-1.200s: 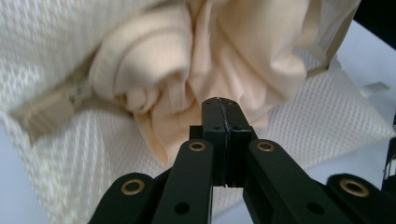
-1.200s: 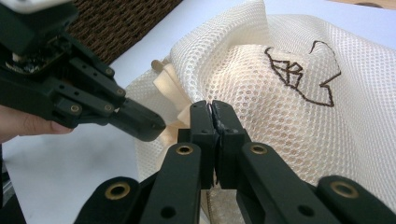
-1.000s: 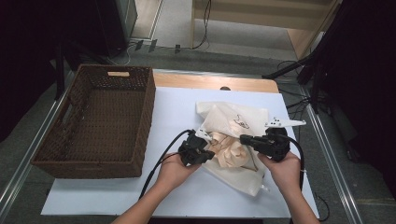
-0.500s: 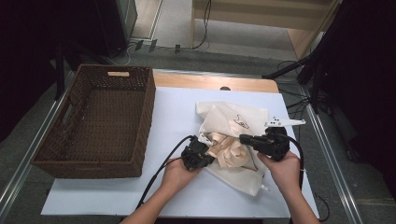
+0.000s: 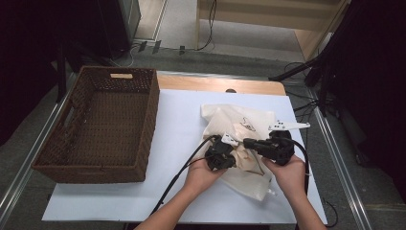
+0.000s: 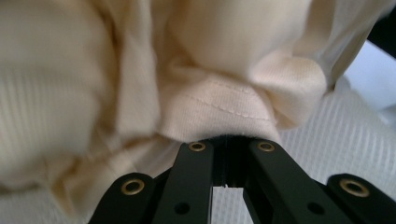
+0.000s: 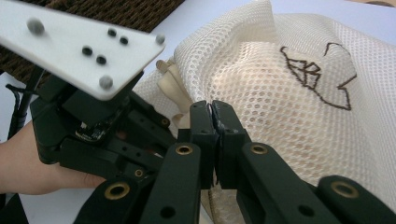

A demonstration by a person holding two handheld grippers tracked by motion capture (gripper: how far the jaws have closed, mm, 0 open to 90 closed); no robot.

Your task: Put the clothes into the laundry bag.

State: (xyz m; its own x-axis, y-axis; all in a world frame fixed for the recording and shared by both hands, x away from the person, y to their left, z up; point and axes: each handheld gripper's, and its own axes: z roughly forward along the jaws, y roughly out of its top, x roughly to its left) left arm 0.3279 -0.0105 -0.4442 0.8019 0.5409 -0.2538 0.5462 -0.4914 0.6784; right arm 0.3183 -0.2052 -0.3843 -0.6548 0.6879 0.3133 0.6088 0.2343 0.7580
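At the near edge of the table, a person's two forearms come in from the bottom of the high view, each hand wrapped around a black two-jaw gripper. The left gripper (image 5: pixel 229 152) is clamped on a cream knit garment (image 6: pixel 219 105), its jaws drawn together with a stitched hem of the cloth bunched right at their tips, as its own gripper view shows. The right gripper (image 5: pixel 248 143) points left toward it, and in the right gripper view its jaws are pressed tight together on the edge of a white mesh bag (image 7: pixel 299 93), the netting pinched between the pads. The two grippers sit just beside each other, nearly tip to tip, over the crumpled garment, which lies partly inside the bag's mouth. A white plate with dark and grey dots (image 7: pixel 79 44) tops the left gripper, seen close in the right gripper view, with the left hand (image 7: pixel 25 161) below it. Black cables trail from both grippers back toward the person.

The mesh bag rests on the right half of a white sheet (image 5: pixel 177 120) that covers the table, its far part lying flatter and bearing a dark line drawing (image 5: pixel 247 124). Well apart to the left stands a dark brown wicker basket (image 5: pixel 152 115), rectangular, its long side running away from the person. Beyond the sheet a strip of bare wooden tabletop (image 5: pixel 215 84) shows, then grey floor with loose cables
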